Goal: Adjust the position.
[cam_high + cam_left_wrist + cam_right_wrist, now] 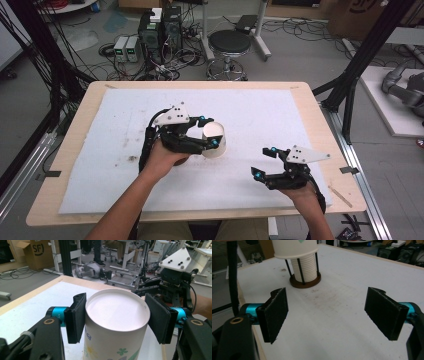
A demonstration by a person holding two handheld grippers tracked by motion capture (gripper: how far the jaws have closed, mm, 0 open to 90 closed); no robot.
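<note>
Paper cup (116, 322) upside down, pinched between pads of left gripper (207, 132), held over stack of cups (304, 268) in round brown holder (305, 283), mid-table. White mat (260, 117) covers table (302, 95), stained near holder. Right gripper (265, 162) spread, holding nothing, near front-right edge; open mat between. Stool (229, 45), cables, computers beyond far edge.

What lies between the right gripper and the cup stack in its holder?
Bare white mat, lightly stained, in the right gripper view, between the right gripper and the cup stack.
</note>
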